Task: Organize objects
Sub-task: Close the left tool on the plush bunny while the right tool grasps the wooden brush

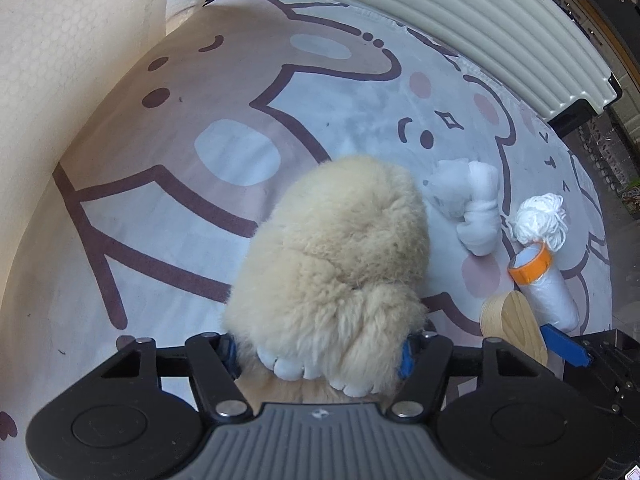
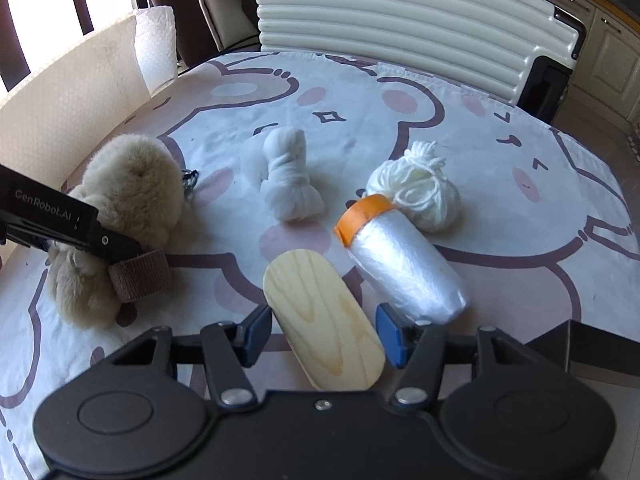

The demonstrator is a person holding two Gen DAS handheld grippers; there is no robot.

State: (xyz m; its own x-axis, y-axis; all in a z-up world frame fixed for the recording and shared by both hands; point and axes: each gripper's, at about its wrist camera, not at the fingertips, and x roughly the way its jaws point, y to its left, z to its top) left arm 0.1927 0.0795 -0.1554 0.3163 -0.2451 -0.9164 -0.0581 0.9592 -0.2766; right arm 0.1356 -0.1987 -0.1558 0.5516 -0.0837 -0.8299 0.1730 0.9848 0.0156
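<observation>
A fluffy beige plush toy (image 1: pixel 336 256) lies on the bear-print cloth (image 1: pixel 160 208), and my left gripper (image 1: pixel 318 354) is shut on its near end. In the right wrist view the same plush toy (image 2: pixel 128 196) lies at the left, with one of the left fingers (image 2: pixel 116 246) pressed into it. My right gripper (image 2: pixel 323 332) is shut on a pale wooden oval piece (image 2: pixel 324 320), both blue pads against its sides. Just beyond lie a clear plastic roll with an orange band (image 2: pixel 404 268), a white yarn ball (image 2: pixel 420 188) and a knotted white cloth (image 2: pixel 290 184).
A cream ribbed suitcase (image 2: pixel 400 28) stands along the cloth's far edge. A beige panel (image 1: pixel 60 80) curves along the left side, with a paper towel roll (image 2: pixel 156 44) behind it. A small dark metal clasp (image 2: pixel 190 180) lies beside the plush toy.
</observation>
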